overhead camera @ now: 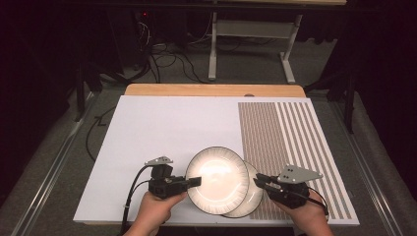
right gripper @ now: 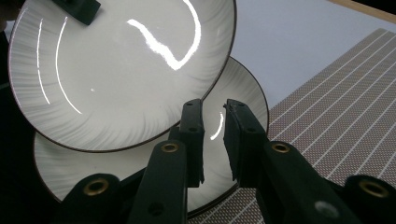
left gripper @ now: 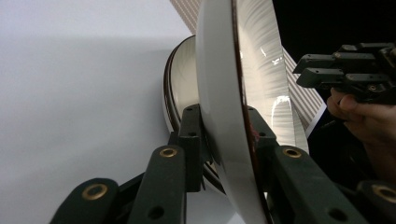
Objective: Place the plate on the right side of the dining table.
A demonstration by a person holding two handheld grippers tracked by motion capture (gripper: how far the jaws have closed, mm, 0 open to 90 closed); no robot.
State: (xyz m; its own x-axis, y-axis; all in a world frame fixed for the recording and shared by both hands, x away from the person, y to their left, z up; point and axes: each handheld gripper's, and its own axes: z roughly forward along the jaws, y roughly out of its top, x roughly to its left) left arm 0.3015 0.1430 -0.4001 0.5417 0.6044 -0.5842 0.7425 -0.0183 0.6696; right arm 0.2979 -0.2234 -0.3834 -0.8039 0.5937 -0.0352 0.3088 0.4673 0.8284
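Two white ribbed plates with dark rims lie near the front of the table. My left gripper (overhead camera: 195,181) (left gripper: 224,126) is shut on the left rim of the upper plate (overhead camera: 216,179) (left gripper: 219,70) (right gripper: 121,70), which it holds raised over the lower plate (overhead camera: 256,197) (left gripper: 184,70) (right gripper: 93,172). The lower plate rests on the table, shifted to the right, partly on the striped mat (overhead camera: 295,137). At that plate's right edge my right gripper (overhead camera: 258,181) (right gripper: 214,109) hovers, jaws a narrow gap apart with nothing between them. It also shows at the right of the left gripper view (left gripper: 303,70).
A white board (overhead camera: 167,128) covers the left of the wooden table (overhead camera: 211,90); the brown striped mat covers the right. Behind the table, cables (overhead camera: 167,61) lie on the floor beside a grey desk frame (overhead camera: 212,49).
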